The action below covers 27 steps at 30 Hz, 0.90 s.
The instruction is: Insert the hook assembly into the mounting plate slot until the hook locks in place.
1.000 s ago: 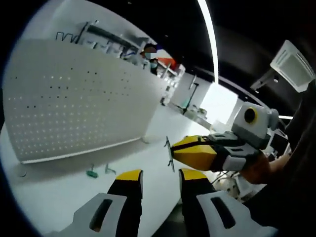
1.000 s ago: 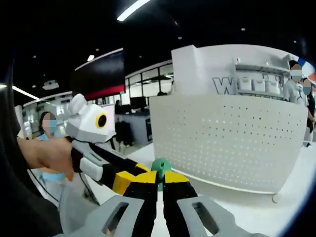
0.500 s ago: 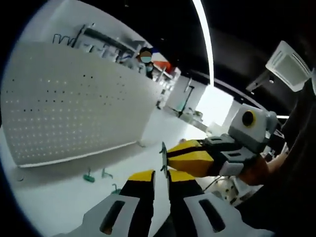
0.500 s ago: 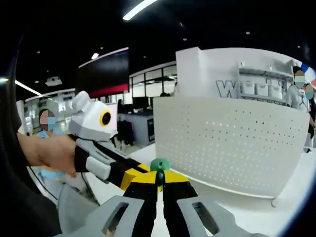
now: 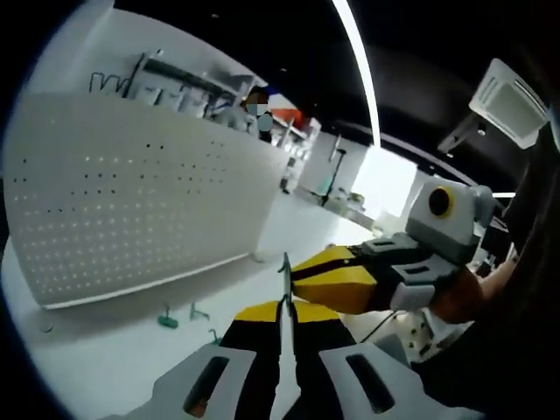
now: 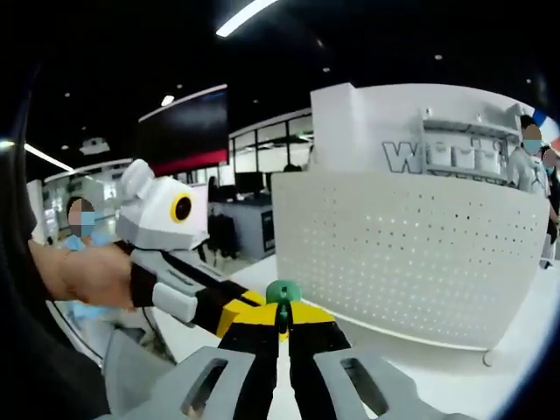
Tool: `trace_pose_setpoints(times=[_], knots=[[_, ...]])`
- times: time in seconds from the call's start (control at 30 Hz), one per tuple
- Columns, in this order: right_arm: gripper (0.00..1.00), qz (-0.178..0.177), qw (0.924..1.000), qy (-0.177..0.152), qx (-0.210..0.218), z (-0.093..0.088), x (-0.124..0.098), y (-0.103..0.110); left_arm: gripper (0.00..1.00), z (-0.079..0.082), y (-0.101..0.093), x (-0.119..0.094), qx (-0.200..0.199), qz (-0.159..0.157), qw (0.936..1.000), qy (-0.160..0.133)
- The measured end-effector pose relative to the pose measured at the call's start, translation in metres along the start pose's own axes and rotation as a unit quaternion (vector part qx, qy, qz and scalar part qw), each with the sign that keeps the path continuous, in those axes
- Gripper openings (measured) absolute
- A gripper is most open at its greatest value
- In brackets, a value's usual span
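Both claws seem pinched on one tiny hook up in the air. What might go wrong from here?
The hook is small and thin, so two claws pinching it together might bend it or let it slip. It is held off the white table, away from the pegboard, so a drop may send it out of sight. Spare hooks lie loose nearby.

A dark ceiling crossed by a long strip light [image 5: 354,66] hangs over a bright showroom with a white wall [image 6: 385,127] bearing shelves [image 6: 455,140].

Partial lettering is showing at two o'clock on white wall [image 6: 367,131]: a large "W", rest unreadable.
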State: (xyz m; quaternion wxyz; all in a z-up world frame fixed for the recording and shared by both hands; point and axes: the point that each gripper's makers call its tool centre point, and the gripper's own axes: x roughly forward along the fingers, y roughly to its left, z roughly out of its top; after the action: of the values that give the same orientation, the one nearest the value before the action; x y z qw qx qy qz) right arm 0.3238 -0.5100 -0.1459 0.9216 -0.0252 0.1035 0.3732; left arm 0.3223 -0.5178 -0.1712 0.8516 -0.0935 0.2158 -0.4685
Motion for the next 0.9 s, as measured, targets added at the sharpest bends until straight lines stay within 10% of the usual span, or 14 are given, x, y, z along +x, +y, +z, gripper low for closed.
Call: trace_pose_setpoints(times=[0.9], knots=[[0.06, -0.010, 0.9996, 0.001, 0.026, 0.003, 0.003, -0.001, 0.01, 0.006, 0.014, -0.004, -0.010, 0.045, 0.9989, -0.012]])
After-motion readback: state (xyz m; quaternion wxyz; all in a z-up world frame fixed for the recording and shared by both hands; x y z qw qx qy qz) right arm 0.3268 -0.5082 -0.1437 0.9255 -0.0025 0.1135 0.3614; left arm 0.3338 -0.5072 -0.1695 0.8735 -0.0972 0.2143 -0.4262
